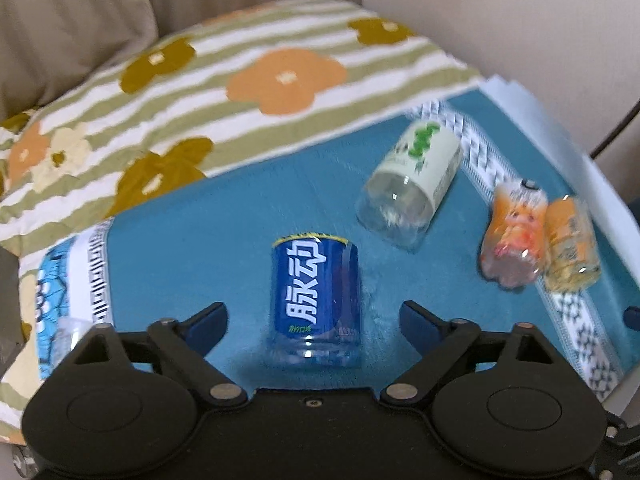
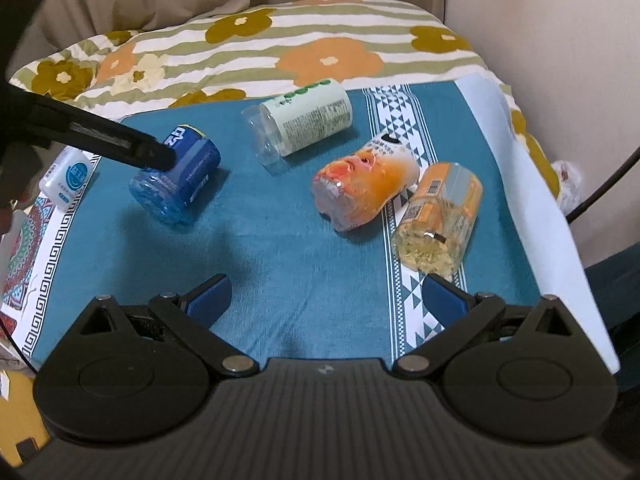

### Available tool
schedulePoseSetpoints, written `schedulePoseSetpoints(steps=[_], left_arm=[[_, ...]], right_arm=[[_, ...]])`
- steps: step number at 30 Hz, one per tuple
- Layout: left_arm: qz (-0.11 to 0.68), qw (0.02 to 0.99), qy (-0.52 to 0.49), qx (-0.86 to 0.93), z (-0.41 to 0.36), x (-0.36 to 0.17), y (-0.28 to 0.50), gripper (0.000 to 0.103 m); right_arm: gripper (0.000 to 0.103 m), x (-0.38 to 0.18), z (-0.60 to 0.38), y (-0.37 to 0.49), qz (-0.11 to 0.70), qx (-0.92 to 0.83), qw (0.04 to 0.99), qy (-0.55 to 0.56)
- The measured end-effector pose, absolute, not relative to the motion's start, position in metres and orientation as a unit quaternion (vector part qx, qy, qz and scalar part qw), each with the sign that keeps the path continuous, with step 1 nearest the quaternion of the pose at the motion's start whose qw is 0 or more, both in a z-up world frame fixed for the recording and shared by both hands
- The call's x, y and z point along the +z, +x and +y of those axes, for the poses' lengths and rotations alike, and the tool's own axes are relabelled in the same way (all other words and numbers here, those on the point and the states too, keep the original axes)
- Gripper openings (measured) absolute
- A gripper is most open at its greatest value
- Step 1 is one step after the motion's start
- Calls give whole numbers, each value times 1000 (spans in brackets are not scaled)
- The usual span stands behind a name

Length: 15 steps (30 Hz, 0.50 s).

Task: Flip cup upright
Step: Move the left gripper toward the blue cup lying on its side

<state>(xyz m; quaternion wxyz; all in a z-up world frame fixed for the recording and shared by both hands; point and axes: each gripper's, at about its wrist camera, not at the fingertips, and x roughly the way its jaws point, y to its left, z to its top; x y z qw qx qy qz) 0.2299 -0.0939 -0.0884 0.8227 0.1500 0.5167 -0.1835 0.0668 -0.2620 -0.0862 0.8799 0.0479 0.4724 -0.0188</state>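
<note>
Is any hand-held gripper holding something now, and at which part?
Nothing is held. The left hand-held gripper is open around the blue cup without closing on it; the right hand-held gripper is open over the blue cloth.

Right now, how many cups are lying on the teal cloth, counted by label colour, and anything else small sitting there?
Blue-label cup: 1
White-and-green-label cup: 1
Orange peach-print cup: 1
Orange-and-clear cup: 1
Small white container with a blue label, at the cloth's left edge: 1
Total: 5 things, 4 of them cups, all lying on their sides.
</note>
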Motion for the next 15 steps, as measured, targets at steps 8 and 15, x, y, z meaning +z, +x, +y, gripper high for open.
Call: schedulePoseSetpoints(steps=[8,15], left_arm=[[548,797,175,-184,-102,-121,246,90],[571,783,164,-183,-101,-136,253,68]], right_arm=[[103,-104,-266,73,490,-32,868,71],[103,-114,-268,76,500,-32,861,83]])
